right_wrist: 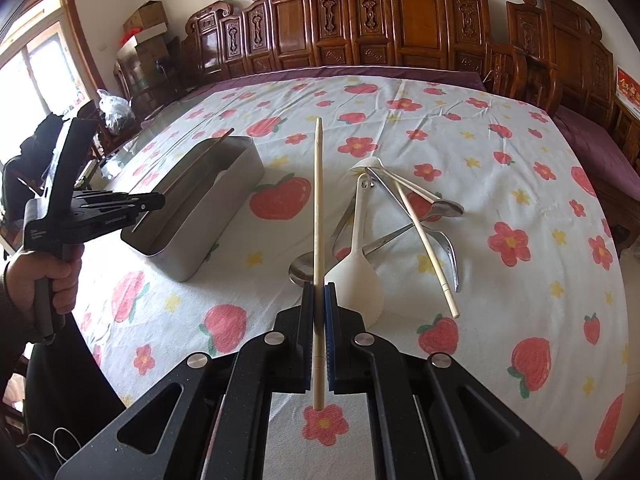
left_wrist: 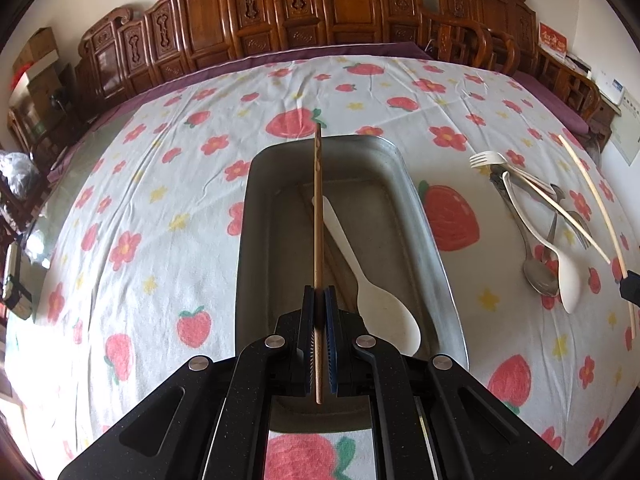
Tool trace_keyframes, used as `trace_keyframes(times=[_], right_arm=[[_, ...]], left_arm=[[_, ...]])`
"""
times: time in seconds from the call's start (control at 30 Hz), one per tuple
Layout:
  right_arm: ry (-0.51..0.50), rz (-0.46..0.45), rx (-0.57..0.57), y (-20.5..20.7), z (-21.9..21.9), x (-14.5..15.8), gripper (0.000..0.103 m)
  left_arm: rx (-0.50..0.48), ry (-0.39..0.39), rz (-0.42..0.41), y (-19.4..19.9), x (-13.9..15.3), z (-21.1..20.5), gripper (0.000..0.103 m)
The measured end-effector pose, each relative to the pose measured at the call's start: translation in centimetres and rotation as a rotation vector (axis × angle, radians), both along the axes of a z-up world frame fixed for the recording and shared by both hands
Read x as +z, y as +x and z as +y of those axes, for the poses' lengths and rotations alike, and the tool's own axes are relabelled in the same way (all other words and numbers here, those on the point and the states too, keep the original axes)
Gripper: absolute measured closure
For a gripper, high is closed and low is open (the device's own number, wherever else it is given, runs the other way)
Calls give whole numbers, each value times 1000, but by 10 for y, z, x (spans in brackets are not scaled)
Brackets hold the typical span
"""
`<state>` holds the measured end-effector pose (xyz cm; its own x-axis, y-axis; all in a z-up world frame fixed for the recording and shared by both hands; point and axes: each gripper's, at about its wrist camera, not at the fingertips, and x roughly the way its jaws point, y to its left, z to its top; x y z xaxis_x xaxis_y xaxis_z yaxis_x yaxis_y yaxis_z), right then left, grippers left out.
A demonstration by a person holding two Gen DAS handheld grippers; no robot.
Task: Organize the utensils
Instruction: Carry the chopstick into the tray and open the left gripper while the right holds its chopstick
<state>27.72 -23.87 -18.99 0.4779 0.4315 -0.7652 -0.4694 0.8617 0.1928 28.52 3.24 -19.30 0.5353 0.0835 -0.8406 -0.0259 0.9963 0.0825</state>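
Observation:
My left gripper is shut on a brown wooden chopstick and holds it over the metal tray. A white plastic spoon lies in the tray. My right gripper is shut on a pale chopstick above the cloth. In front of it lies a pile of utensils: a white spoon, metal spoons, a fork and another pale chopstick. The tray and left gripper show at left in the right wrist view.
The table is covered by a white cloth with strawberries and flowers. Carved wooden chairs line the far edge. In the left wrist view the utensil pile lies right of the tray. A white fork lies on the pile.

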Motion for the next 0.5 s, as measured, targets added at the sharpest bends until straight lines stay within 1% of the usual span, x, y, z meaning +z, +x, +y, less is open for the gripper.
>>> trace_keyframes(times=[0.23,0.37,0.5], right_arm=[[-7,-5,20,-4,12,1,97],[-8,-10,39,-7,25,3,97],[7,-7,45,-7,39,6,97]], left_arm=[[-4,-36,-7,-7,-1,4,99],[-4,-64,-14,-14,1,10,99],[-5,-75,-20,-16,2,15,99]])
